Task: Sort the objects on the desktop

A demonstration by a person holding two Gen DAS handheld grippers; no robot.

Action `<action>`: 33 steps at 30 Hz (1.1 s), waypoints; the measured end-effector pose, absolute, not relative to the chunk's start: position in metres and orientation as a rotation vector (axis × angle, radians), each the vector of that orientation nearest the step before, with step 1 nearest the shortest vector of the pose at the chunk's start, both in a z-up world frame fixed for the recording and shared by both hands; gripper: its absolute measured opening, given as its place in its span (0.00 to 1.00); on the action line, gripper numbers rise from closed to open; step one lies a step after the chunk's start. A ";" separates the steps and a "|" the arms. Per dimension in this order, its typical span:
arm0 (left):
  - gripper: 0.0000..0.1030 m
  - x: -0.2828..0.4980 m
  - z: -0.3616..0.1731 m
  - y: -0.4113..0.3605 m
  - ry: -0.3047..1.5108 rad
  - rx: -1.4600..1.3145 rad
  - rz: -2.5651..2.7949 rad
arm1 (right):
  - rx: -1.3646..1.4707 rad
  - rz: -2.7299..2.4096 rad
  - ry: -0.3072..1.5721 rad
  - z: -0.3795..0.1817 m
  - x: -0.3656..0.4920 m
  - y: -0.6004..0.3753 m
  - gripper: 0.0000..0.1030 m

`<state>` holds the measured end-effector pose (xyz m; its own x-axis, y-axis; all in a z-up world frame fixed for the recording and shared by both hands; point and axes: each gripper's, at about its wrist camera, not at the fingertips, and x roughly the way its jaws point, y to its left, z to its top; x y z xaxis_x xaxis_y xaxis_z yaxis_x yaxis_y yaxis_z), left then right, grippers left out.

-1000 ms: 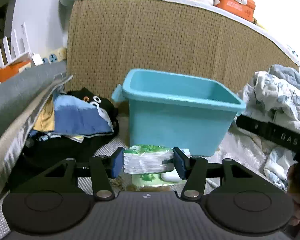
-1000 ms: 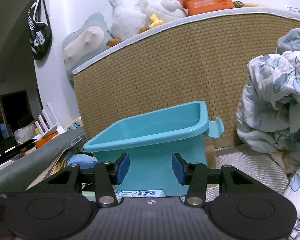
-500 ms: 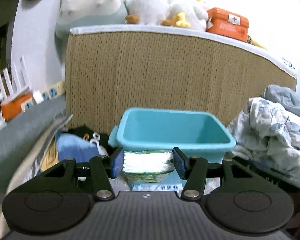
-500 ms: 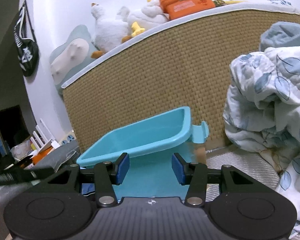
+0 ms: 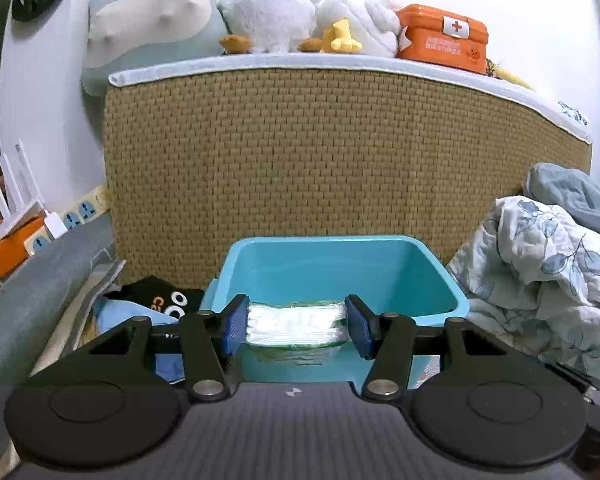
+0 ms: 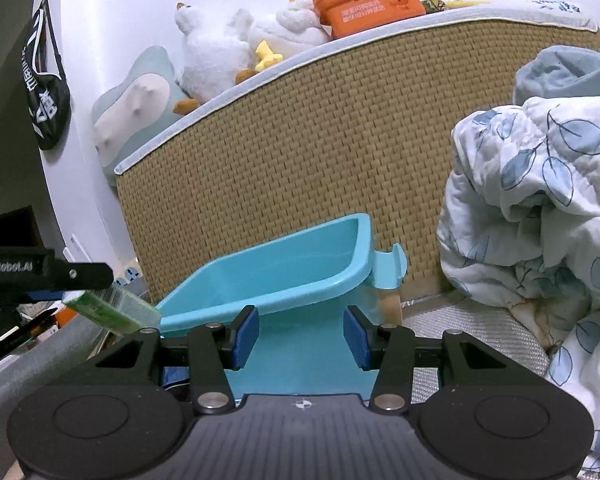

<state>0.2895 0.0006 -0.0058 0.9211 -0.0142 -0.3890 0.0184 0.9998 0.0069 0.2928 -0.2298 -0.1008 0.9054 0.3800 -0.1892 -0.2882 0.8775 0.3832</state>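
Observation:
My left gripper (image 5: 296,326) is shut on a green-and-white tissue pack (image 5: 296,330) and holds it level with the near rim of the teal plastic bin (image 5: 340,264), just in front of it. The right wrist view shows the same pack (image 6: 112,310) held in the air at the left, beside the bin (image 6: 284,276). My right gripper (image 6: 298,336) is open and empty, in front of the bin's near wall.
A woven headboard (image 5: 320,152) stands behind the bin, with plush toys (image 5: 300,12) and an orange first-aid box (image 5: 440,38) on top. A crumpled floral quilt (image 5: 540,272) lies right. Folded clothes (image 5: 140,312) lie left, by a grey ledge (image 5: 32,292).
My left gripper has lifted the tissue pack from the bed surface up to the bin's rim. The right gripper has risen a little and stayed open.

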 end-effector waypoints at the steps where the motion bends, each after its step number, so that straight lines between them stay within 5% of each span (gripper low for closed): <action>1: 0.55 0.293 -0.007 0.001 0.412 0.006 -0.023 | 0.358 0.353 0.267 -0.101 0.293 -0.230 0.50; 33: 0.55 0.352 0.010 -0.017 0.472 -0.008 -0.019 | 0.429 0.347 0.302 -0.103 0.299 -0.239 0.50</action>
